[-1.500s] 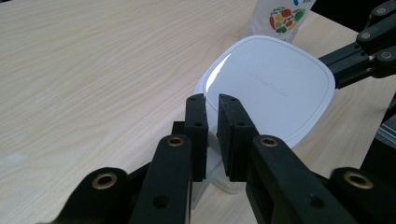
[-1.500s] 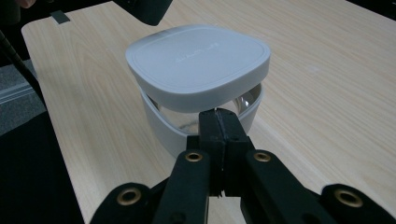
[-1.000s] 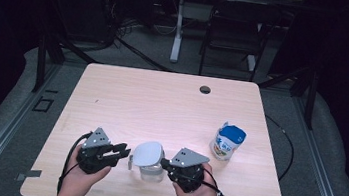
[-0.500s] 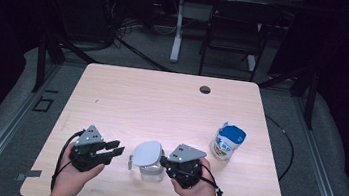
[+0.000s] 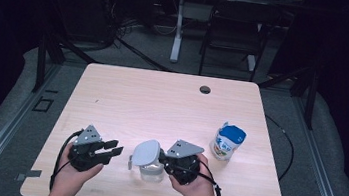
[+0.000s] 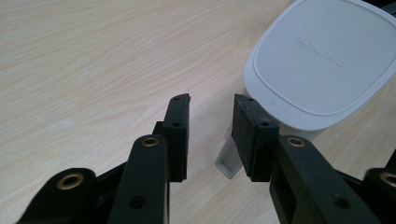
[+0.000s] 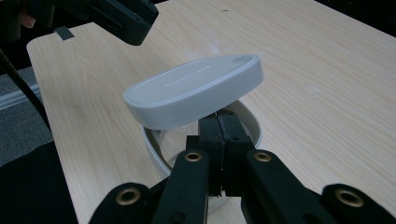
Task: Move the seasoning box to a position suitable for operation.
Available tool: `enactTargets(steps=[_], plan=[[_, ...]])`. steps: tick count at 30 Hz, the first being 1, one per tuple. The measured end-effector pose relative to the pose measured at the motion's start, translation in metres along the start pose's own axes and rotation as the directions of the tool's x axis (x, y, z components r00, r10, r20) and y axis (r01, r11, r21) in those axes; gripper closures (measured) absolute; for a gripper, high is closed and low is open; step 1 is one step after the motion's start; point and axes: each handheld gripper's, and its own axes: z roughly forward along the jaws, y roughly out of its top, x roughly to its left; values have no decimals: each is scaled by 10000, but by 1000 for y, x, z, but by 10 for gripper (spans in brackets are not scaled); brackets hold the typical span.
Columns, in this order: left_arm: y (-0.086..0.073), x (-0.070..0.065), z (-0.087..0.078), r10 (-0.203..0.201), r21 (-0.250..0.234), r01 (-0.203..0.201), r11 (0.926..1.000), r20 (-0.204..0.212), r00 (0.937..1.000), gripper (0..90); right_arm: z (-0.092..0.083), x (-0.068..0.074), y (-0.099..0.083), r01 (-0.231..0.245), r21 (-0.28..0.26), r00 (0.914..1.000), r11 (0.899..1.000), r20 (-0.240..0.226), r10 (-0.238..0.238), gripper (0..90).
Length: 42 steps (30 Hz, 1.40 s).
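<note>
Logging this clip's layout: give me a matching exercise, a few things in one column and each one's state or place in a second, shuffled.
Things:
1. left gripper
2. right gripper
3. grey lid
4. blue-topped bottle

States:
A. tilted over the clear container
B. jaws apart, nothing between them
C. upright, right of both hands
D. clamped on the container's rim

Pairs: 1-B, 2-D, 3-A, 4-C

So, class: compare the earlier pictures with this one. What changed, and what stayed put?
The left hand-held gripper drew back leftward from the container's lid, its jaws just opening, nothing between them. The right hand-held gripper stayed clamped on the container rim; the blue-capped bottle kept still.
</note>
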Motion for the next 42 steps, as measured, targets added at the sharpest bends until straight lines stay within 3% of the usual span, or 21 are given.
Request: enactTargets(steps=[42], plan=[[-3, 3, 3, -86, 167, 87, 9998, -88, 9999, 674, -2, 11, 25, 440, -279, 9990, 9986, -91, -443, 895]])
